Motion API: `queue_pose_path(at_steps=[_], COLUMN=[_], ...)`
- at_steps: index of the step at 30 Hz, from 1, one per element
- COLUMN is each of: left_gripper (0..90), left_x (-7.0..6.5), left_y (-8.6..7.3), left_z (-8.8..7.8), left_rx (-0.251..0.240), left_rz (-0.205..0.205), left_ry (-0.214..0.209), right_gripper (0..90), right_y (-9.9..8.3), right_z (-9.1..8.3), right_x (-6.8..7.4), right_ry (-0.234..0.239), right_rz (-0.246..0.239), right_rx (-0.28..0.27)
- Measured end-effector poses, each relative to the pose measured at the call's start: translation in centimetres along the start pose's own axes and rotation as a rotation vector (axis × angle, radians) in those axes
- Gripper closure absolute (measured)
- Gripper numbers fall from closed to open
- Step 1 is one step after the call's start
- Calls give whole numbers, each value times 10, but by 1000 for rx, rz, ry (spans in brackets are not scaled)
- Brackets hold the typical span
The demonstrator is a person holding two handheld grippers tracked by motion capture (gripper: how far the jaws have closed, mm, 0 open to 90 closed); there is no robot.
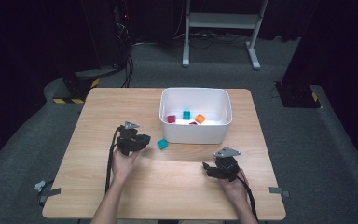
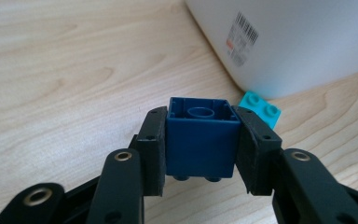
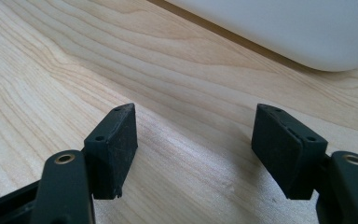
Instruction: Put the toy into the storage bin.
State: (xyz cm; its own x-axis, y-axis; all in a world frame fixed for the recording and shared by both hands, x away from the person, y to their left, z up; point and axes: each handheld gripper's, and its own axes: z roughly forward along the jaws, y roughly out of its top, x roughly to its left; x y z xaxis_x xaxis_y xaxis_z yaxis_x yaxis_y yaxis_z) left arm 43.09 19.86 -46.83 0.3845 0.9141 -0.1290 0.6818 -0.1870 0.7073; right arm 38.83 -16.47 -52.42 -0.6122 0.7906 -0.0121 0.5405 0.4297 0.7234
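— Grip check: where does the dark blue brick (image 2: 200,140) sit?
— Squarely between the left gripper (image 2: 200,144) pads, clamped on both sides, hollow underside facing up, left of the white bin (image 1: 195,115).
— And the right gripper (image 3: 193,149)?
— Jaws spread wide over bare table (image 3: 51,70), grasping nothing.

We see a grey carpeted floor (image 1: 158,70) around the light wooden table (image 1: 98,121), dark curtains (image 1: 23,42) on both sides, a white metal frame (image 1: 221,21) standing beyond, cables (image 1: 128,65) trailing across the carpet, and yellow-black striped bases (image 1: 70,99).
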Motion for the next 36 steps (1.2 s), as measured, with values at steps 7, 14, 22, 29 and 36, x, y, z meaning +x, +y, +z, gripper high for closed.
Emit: queue_pose_path(at_steps=[7, 14, 22, 29, 36], left_gripper=[582, 582, 582, 583, 583], left_x=[-6, -10, -15, -20, -29], left_y=[16, 31, 48, 64, 81], left_z=[-16, -31, -44, -54, -61], left_rx=[-32, -72, -87, -101, -107], left_rz=[27, 31, 48, 69, 94], left_ry=[-21, -46, -67, -91, -112], right_gripper=[312, 312, 312, 312, 312], right_y=[0, 0, 0, 0, 0], right_z=[0, 0, 0, 0, 0], right_x=[0, 0, 0, 0, 0], right_ry=[0, 0, 0, 0, 0], right_rz=[0, 0, 0, 0, 0], right_rx=[0, 0, 0, 0, 0])
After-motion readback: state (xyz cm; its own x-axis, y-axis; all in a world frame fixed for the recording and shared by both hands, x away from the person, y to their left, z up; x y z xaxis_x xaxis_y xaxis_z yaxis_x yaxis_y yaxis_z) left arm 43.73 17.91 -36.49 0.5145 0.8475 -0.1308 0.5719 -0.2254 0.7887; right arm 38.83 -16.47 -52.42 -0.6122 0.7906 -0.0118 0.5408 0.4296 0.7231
